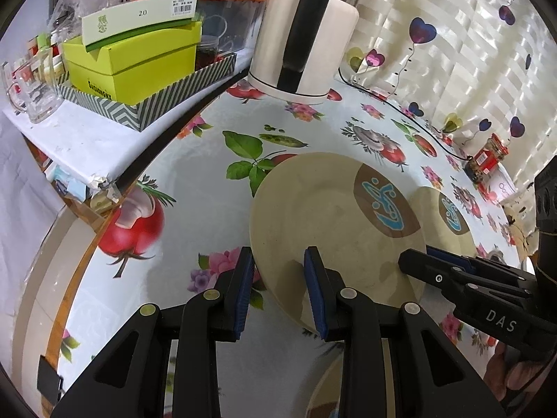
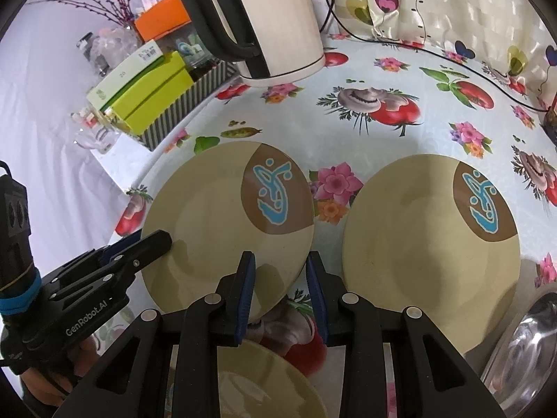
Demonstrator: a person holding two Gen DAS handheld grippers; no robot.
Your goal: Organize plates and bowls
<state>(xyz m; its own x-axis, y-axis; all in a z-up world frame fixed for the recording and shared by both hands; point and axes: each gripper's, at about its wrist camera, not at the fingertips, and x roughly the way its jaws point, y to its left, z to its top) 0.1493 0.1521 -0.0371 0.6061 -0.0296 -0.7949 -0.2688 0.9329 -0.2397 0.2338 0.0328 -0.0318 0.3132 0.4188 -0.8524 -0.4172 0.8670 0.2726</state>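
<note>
A beige plate with a brown and blue motif [image 1: 330, 216] [image 2: 216, 216] is held at both sides over the flowered tablecloth. My left gripper [image 1: 278, 278] [image 2: 153, 244] straddles its left rim, one pad over the face and the other outside the edge. On the right rim my right gripper [image 2: 280, 278] [image 1: 417, 257] grips the same way. A matching second plate [image 2: 417, 230] [image 1: 426, 205] lies flat to the right. Under my fingers at the near edge shows a third beige plate [image 2: 264, 383]. A metal bowl [image 2: 522, 348] sits at the bottom right.
A white kettle [image 1: 306, 41] [image 2: 278, 21] stands at the back with its black cable along the curtain. A striped tray of green boxes [image 1: 139, 69] and glass mugs [image 1: 31, 97] fill a shelf on the left. A small jar [image 1: 487, 156] stands far right.
</note>
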